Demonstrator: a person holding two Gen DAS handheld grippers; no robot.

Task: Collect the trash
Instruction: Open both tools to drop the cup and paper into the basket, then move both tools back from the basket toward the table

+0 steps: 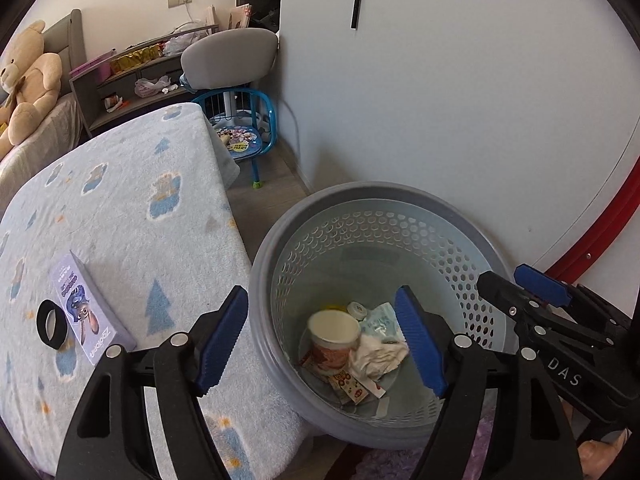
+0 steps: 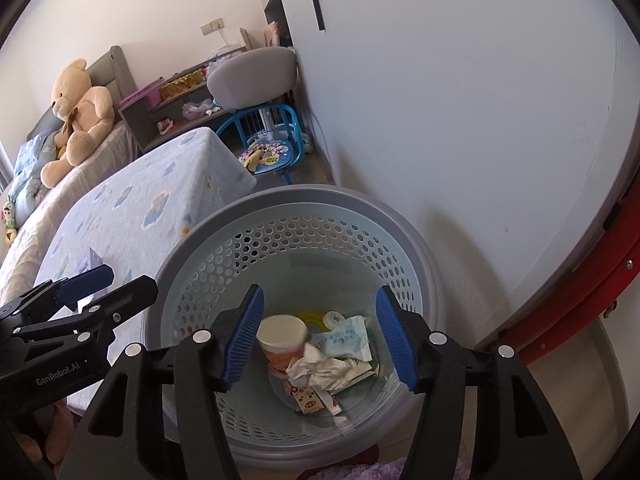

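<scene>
A grey perforated trash basket [image 1: 280, 240] [image 2: 224, 216] stands on the floor beside the bed. At its bottom lie a paper cup [image 1: 334, 330] [image 2: 282, 334], a crumpled white tissue [image 1: 378, 354] [image 2: 320, 370], a pale blue wrapper [image 2: 346, 338] and small snack packets [image 1: 352, 388] [image 2: 306, 398]. My left gripper [image 1: 320, 344] hangs open over the basket's left rim, nothing between its blue pads. Over the basket's middle my right gripper [image 2: 320, 338] is open too, also empty. Each gripper shows at the edge of the other's view.
The bed with a pale blue blanket [image 1: 120, 208] [image 2: 152, 200] lies left of the basket; a purple box [image 1: 86, 308] and a black ring [image 1: 50, 324] rest on it. A white wall [image 1: 460, 120] stands right behind. A blue child's chair [image 1: 244, 136] and a teddy bear [image 2: 78, 120] are farther back.
</scene>
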